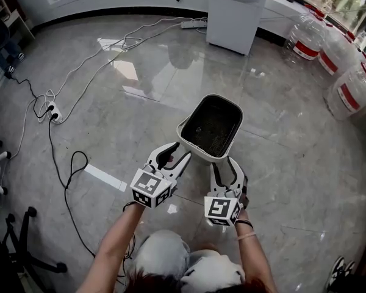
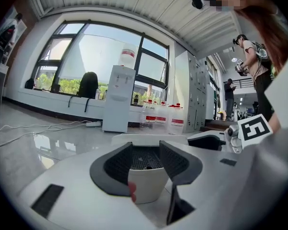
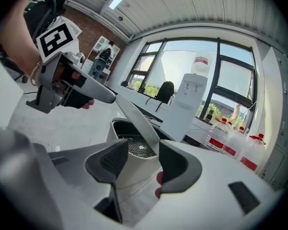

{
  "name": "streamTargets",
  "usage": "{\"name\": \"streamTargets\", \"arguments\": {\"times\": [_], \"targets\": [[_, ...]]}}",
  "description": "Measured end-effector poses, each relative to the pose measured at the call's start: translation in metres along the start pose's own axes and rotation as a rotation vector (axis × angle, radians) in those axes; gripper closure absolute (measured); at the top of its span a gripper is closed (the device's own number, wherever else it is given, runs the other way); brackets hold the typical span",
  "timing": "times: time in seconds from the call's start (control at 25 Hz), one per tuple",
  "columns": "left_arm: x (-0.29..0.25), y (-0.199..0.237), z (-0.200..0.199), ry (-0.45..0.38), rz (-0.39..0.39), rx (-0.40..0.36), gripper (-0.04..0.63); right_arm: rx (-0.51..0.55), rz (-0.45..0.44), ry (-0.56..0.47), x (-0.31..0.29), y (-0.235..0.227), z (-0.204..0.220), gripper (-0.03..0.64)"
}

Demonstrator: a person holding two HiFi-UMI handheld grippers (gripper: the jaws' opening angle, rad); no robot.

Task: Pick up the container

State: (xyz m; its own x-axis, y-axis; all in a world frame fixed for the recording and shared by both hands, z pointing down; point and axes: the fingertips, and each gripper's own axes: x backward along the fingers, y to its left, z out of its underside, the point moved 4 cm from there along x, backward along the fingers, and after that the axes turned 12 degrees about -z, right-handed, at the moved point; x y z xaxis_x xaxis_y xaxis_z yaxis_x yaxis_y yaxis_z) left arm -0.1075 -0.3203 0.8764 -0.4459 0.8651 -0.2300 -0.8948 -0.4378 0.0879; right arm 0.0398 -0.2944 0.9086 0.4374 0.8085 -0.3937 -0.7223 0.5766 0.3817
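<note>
Head view, left gripper [image 1: 178, 153] and right gripper [image 1: 224, 163] both gripping the near rim of the white container [image 1: 194, 146] over the glossy floor [image 1: 140, 102], left gripper view, jaws pressing on the container's wall [image 2: 146, 183], right gripper view, jaws pinching the container's corner [image 3: 134, 169].

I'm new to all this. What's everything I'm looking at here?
container: one, white with dark inside, centre, between the tongs
water dispenser: one, white, far wall
water jugs: several, clear with red labels, far right
cables: several, black and white, left floor
power strips: two, white, along the cables
chair base: one, black, lower left
forearms: two, bare, bottom
left tongs: one, white with black pads, closed on container's near rim
right tongs: one, same colours, closed on the same rim
</note>
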Motion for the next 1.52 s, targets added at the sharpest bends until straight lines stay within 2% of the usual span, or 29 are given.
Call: {"name": "streamTargets", "arguments": {"times": [0.2,0.48,0.68,0.8,1.0,1.28,1.52], "targets": [[-0.007,-0.001,-0.015,-0.012,0.005,-0.008,0.41,0.023,0.024,-0.025,0.0,-0.014,-0.014,0.422],[-0.014,-0.002,-0.031,-0.016,0.011,-0.02,0.41,0.111,0.038,-0.029,-0.011,-0.028,-0.045,0.422],[-0.02,-0.006,-0.038,-0.009,0.023,-0.056,0.408,0.174,0.041,-0.037,-0.021,-0.035,-0.058,0.422],[-0.022,-0.006,-0.039,0.0,0.016,-0.105,0.408,0.177,0.046,-0.048,-0.023,-0.038,-0.066,0.427],[-0.024,0.009,-0.036,0.008,-0.048,-0.168,0.399,0.209,0.057,-0.03,-0.023,-0.04,-0.07,0.483],[-0.044,0.017,-0.027,0.021,-0.127,-0.376,0.387,0.238,0.068,-0.02,-0.023,-0.045,-0.07,0.515],[-0.063,0.017,-0.039,-0.024,-0.17,-0.488,0.367,0.244,0.063,-0.026,-0.022,-0.048,-0.074,0.526]]}}
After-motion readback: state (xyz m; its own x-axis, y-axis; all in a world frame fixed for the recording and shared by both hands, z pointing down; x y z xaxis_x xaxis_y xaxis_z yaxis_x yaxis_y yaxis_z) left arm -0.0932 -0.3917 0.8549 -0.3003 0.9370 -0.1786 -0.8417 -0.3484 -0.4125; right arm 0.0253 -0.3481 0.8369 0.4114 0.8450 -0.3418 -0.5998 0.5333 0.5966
